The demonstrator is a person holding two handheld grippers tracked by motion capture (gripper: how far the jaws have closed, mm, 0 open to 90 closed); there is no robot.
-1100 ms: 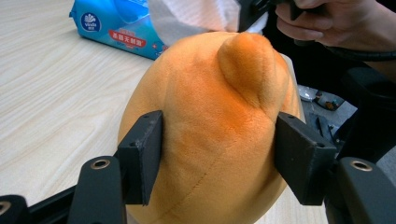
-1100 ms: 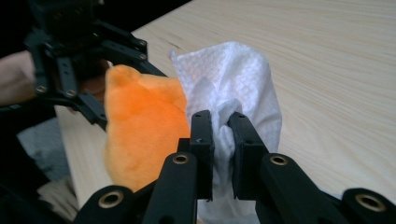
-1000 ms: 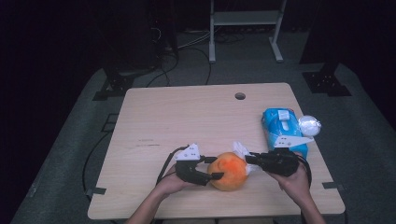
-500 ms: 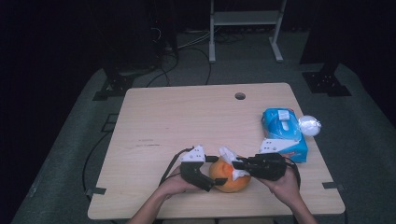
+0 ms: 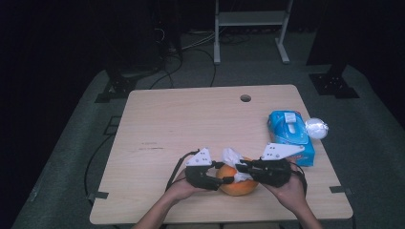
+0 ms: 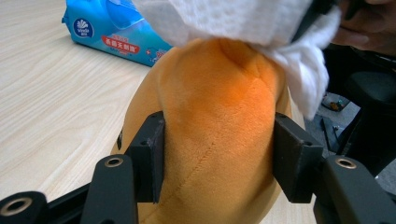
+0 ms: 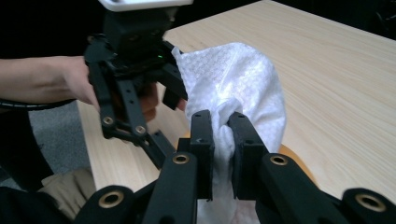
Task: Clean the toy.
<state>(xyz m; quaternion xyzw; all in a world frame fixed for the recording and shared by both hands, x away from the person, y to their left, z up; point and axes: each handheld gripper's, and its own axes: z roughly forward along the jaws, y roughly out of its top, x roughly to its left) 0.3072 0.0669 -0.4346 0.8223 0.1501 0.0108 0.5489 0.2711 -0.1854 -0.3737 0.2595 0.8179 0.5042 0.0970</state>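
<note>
Both hands rest low at the near edge of the table (image 5: 157, 124), facing each other. The left gripper (image 5: 224, 180) has just squeezed in and pinches the orange plush toy (image 6: 219, 140). The right gripper (image 7: 219, 140) is clamped on a white tissue (image 7: 238, 84) lying on top of the toy.

- A blue wipes packet (image 5: 289, 136) lies near the table's right edge, its white flap facing up.
- A crumpled white ball (image 5: 316, 128) sits just beside the packet, on its right.
- The wooden table (image 5: 191, 124) has a round cable hole (image 5: 245, 98) near its far edge.
- A white metal stand (image 5: 250, 28) rises on the floor beyond the table.
</note>
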